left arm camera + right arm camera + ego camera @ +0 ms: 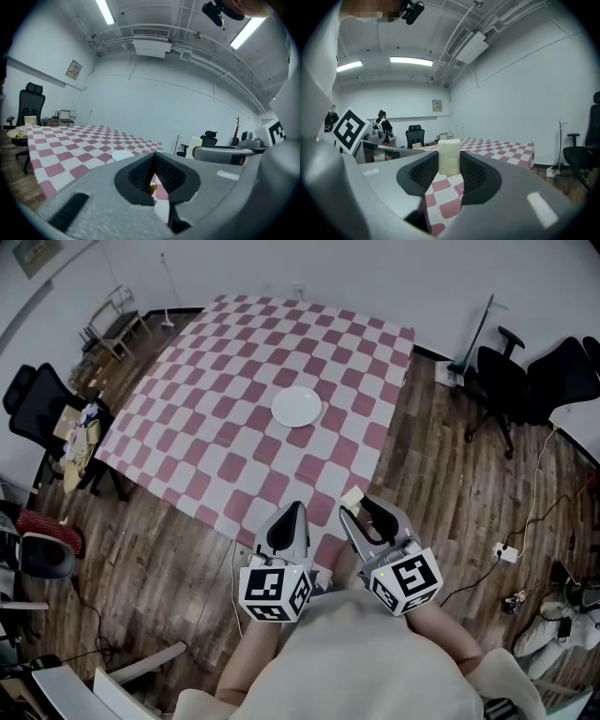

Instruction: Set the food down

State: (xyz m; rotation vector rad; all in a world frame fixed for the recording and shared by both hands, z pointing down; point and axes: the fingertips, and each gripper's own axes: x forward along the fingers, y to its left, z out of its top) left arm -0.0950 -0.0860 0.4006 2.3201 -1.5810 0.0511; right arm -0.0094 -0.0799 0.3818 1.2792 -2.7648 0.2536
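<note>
Carry step, I judge: right gripper (449, 165) clenches a pale food block (449, 153), left gripper (153, 163) is pinched closed, and next comes reaching the upper-centre plate (296, 407).

The table (202, 432) stands on a wood-plank floor (441, 465). A cloth (244, 352) in a pink-and-white check pattern covers the entire top surface. The cloth extends past all four edges; in the left gripper view it hangs down at the near left corner. The cloth lies flat, with no visible folds on the top.

One item lies directly on the cloth: a round white plate (296, 407). The plate sits near the middle of the surface, slightly closer to the right edge than to the left edge, and well apart from every corner. Nothing is visible on the plate.
</note>
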